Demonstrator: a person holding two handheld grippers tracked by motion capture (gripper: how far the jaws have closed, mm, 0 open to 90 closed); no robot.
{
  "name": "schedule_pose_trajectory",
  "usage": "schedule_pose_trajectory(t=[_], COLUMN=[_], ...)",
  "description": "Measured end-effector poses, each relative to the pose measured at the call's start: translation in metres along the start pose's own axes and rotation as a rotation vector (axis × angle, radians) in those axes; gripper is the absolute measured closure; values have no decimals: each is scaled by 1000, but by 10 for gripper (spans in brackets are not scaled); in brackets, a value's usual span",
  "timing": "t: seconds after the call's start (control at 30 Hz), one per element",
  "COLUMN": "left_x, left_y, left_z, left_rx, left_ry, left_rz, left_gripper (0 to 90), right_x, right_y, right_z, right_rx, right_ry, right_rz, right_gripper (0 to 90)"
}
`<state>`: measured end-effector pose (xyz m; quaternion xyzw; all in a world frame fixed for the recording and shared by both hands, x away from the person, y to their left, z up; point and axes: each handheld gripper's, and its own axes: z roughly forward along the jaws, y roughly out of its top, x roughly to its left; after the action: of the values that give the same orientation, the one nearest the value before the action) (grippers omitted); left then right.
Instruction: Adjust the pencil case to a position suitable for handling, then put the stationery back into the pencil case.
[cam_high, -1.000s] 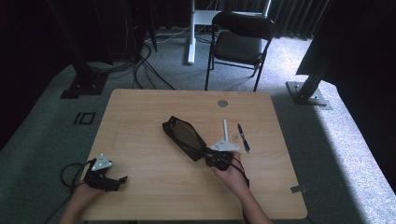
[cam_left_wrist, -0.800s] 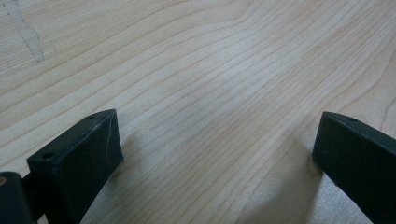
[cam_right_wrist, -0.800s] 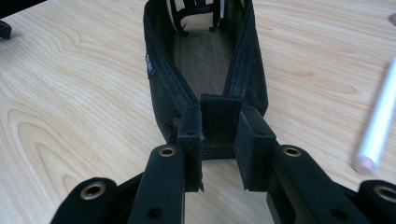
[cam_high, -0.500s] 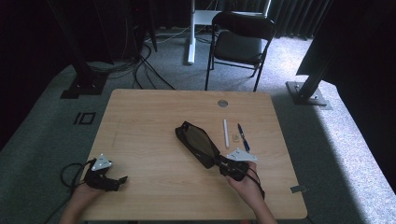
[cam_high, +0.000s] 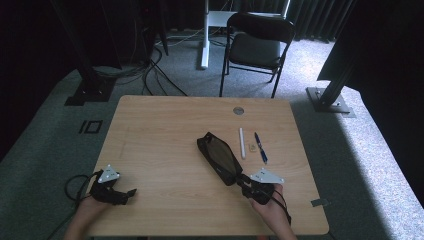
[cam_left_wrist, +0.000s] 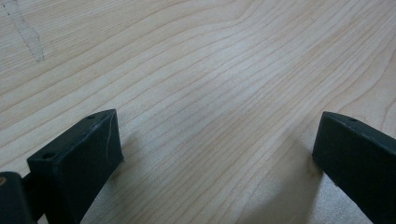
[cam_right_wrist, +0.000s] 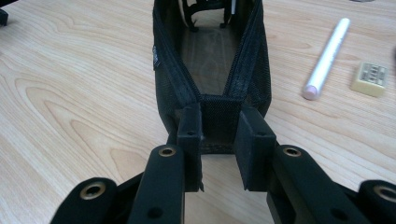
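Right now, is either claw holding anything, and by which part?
The right claw grips the black mesh pencil case by its near end, the jaws pinching the narrow end panel. The left claw is open over bare table, holding nothing.

The black mesh pencil pouch (cam_high: 220, 158) is lying unzipped and gaping open on the table, stretching diagonally from 11 o'clock toward 5 o'clock, its near end (cam_right_wrist: 218, 122) getting pinched.

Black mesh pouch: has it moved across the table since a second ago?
Yes. The black mesh pouch, clamped at its near end by the right gripper, has slid rightward and toward the person, closing on the fixed white pen.
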<state>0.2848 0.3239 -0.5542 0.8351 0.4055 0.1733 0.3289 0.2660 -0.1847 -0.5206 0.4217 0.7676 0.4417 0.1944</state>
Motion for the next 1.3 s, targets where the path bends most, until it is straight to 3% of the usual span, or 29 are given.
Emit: schedule_pose_trajectory(t=[0.17,0.3,0.53,0.57,0.8,1.03,1.2,1.3], left_x=[0,0,0,0,0,0,0,0], left_y=[0,0,0,0,0,0,0,0], left_z=[0,0,0,0,0,0,0,0], left_rx=[0,0,0,0,0,0,0,0], left_ry=[0,0,0,0,0,0,0,0], left_rz=[0,0,0,-1,0,0,0,0], left_gripper=[16,16,16,16,16,16,16,16], right_x=[1,0,-11,-20,-56,-92,-116,-127], right_y=[-4,-2,8,12,21,26,30,32], right_z=[-8,-11,-23,-27,-23,0,19,32], right_rx=[7,-4,-56,-71,-79,-62,-53,-29], right_ry=[12,24,2,-33,-119,-198,-222,-235], right_rz=[0,14,38,41,57,90,128,123], right_gripper=[726,597,551,544,535,546,563,568])
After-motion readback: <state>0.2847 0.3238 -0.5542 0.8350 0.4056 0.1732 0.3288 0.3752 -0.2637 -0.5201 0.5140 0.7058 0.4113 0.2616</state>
